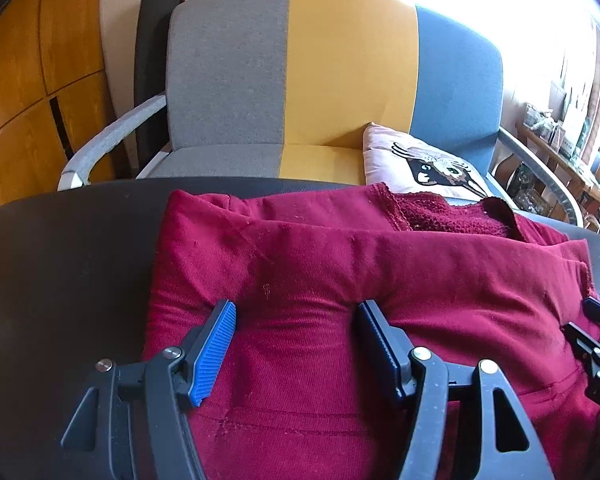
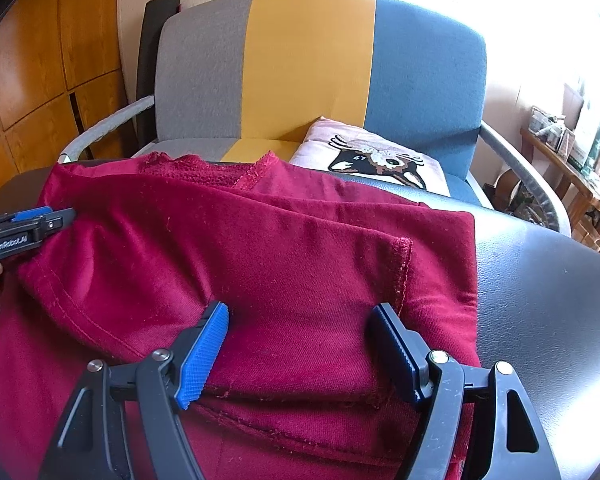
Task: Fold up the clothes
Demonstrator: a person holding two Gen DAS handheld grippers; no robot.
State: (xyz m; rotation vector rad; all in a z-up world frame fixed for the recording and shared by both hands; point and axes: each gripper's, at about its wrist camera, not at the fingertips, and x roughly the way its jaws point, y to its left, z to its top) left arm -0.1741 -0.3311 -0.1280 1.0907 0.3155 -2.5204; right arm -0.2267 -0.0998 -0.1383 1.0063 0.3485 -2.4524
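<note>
Beyond both grippers stands a grey, yellow and blue chair (image 1: 340, 80) with a cushion (image 1: 420, 160) on its seat. Under them, a dark worktop (image 1: 68, 248) carries the folded red garment (image 1: 320, 252). The left gripper (image 1: 296, 320) and right gripper (image 2: 300, 320) press onto its near fold, jaws apart, clamping nothing.

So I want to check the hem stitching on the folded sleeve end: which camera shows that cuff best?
The right wrist view: the cuff lies flat on top of the red garment, its stitched edge clear beside the right gripper. In the left wrist view only a frayed bit of it shows at the far right.
</note>
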